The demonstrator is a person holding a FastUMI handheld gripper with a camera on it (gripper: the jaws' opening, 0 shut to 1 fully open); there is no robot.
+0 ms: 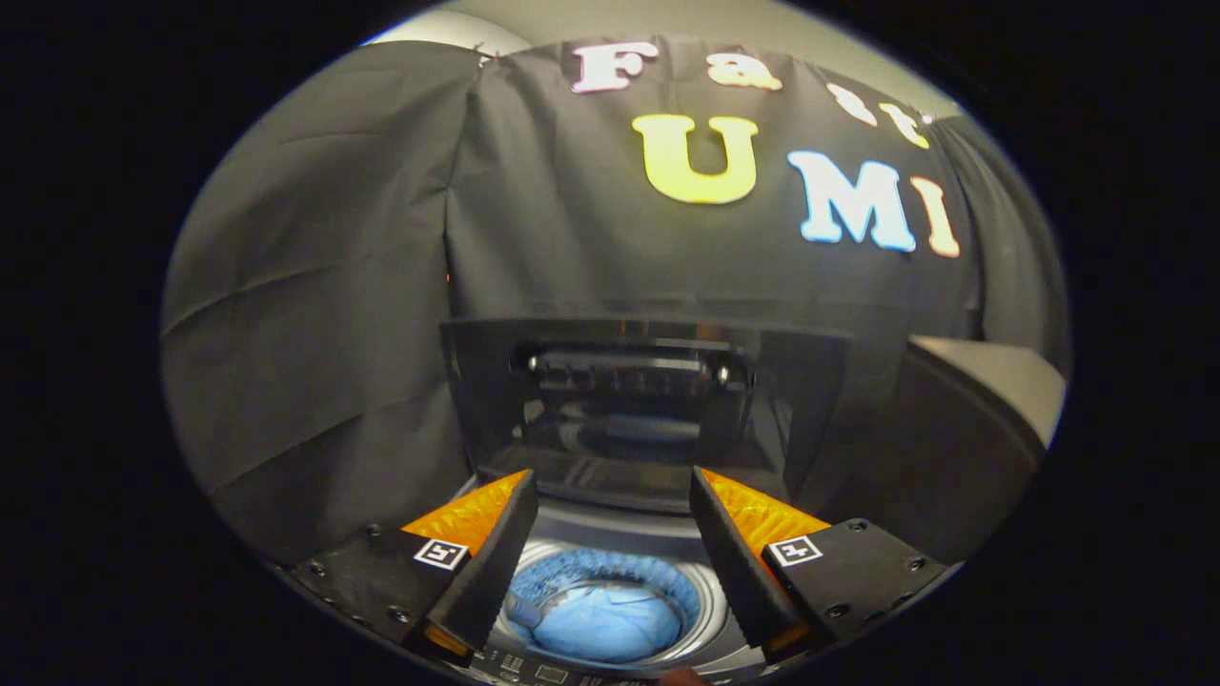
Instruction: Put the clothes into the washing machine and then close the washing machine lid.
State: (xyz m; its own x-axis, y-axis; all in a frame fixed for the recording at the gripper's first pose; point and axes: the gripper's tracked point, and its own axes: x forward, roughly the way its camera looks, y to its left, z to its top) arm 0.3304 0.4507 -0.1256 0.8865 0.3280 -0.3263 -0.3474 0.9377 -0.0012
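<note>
Claw (pixel 610 505) spread wide, empty, above washing machine (pixel 610 534). Blue clothes (pixel 610 624) inside drum, between fingers. Lid (pixel 639 400) raised upright beyond fingers.

Tool-mounted fisheye looks down, close above the open washing machine (pixel 610 572).

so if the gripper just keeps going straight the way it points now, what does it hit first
Probably the raised dark washing machine lid, which stands upright just beyond the open, empty gripper. Depth is hard to judge. The light blue cloth lies below, in the drum.
</note>
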